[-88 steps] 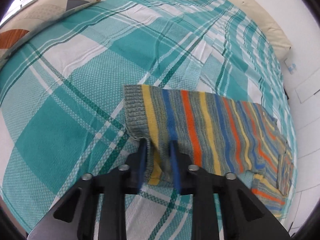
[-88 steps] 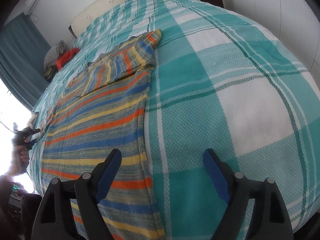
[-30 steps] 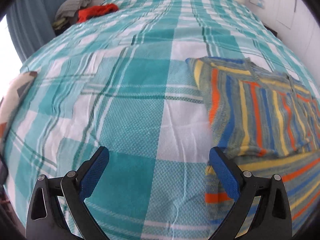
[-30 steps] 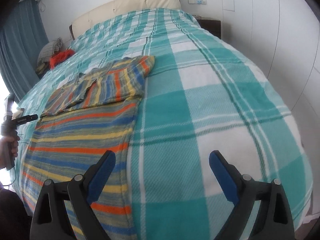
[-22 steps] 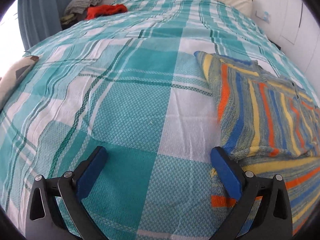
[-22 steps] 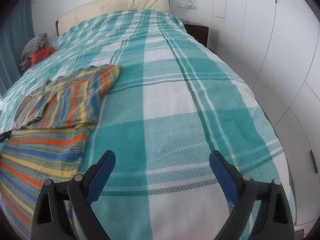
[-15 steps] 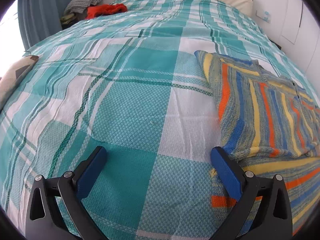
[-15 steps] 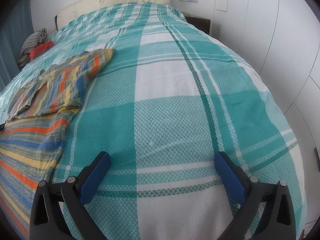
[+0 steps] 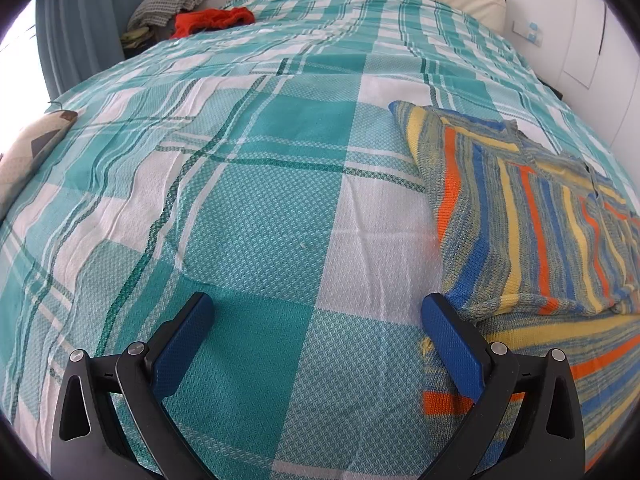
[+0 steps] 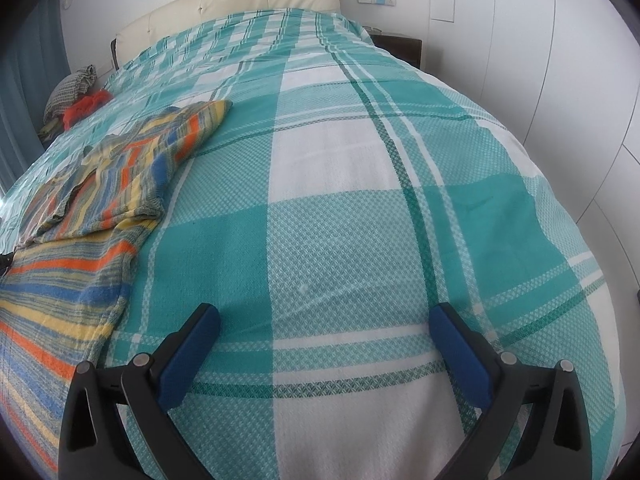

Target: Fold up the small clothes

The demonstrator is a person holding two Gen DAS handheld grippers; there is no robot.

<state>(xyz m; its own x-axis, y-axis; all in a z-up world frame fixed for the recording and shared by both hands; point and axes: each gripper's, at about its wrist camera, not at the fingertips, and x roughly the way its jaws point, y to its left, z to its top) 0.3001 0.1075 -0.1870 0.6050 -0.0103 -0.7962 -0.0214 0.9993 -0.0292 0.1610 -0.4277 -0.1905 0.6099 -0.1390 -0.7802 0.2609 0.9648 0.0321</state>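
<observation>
1. The left gripper [image 9: 316, 312] is hovering low at the bottom of the left wrist view with its blue pads standing wide apart; only the teal-and-white checked bedspread [image 9: 256, 216] is showing between them.
2. The striped knit garment [image 9: 532, 224] is lying on the bed at the right side of that view, its upper part folded over onto the lower part, which is running off the lower right edge.
3. The right-hand pad of the left gripper is sitting just beside the garment's near edge; whether it is touching the knit cannot be told.
4. The right gripper [image 10: 324, 316] is likewise standing fully apart at the bottom of the right wrist view, with nothing but bedspread between the pads.
5. In that view the garment is lying at the left side of the frame, near the gripper's left-hand pad but clear of it.
6. A red cloth [image 9: 212, 20] and a grey checked bundle [image 9: 168, 4] are sitting at the upper left of the left wrist view, well apart from the garment.
7. A cream headboard [image 10: 240, 4] is closing the top of the frame.
</observation>
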